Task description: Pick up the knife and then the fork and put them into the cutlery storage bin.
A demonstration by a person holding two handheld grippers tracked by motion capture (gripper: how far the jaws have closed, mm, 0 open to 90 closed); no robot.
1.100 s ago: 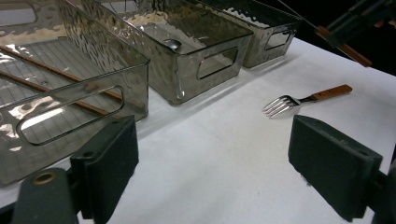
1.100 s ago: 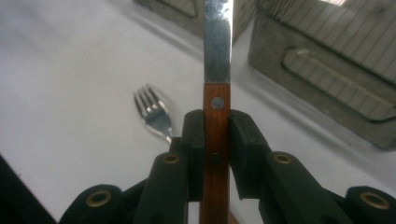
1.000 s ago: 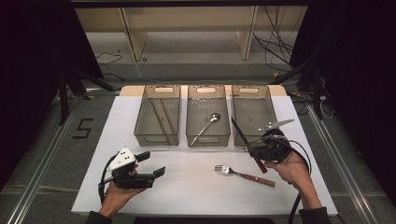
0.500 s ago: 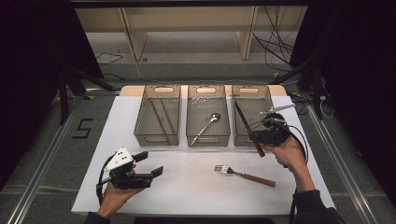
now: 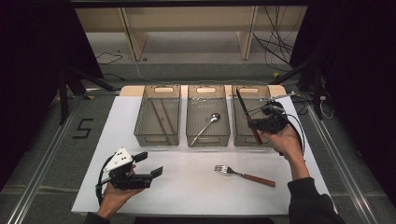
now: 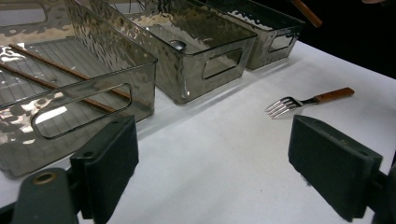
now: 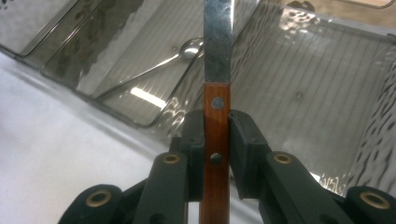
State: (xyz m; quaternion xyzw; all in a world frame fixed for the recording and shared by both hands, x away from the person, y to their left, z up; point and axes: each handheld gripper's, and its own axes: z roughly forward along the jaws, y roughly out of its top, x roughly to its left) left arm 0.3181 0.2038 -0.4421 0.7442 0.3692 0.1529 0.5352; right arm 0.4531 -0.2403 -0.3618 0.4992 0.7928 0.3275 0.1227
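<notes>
We have the wooden-handled table knife (image 7: 216, 116) pinched by its handle in the right gripper (image 5: 259, 125); the jaws are nearly closed, pads pressed flat on both faces of the wood, and the steel blade runs straight out ahead of them. Beyond the blade tip, as the right gripper view shows, lies the ribbed floor of the right-hand smoked clear plastic bin (image 5: 242, 134), so the knife hangs over that bin and not yet in it.

To finish this well, we judge that we should bring the jaws lower until the blade sits nearly flat along the bin's length, clear of both walls, and only then ease them apart, so the knife does not drop and clatter.

The left gripper (image 5: 148, 164) rests in our other hand with its jaws wide apart and nothing between them. Ahead of its jaws and toward its right pad lies the wooden-handled steel fork (image 6: 306, 100) on the white tabletop (image 5: 187, 186).
</notes>
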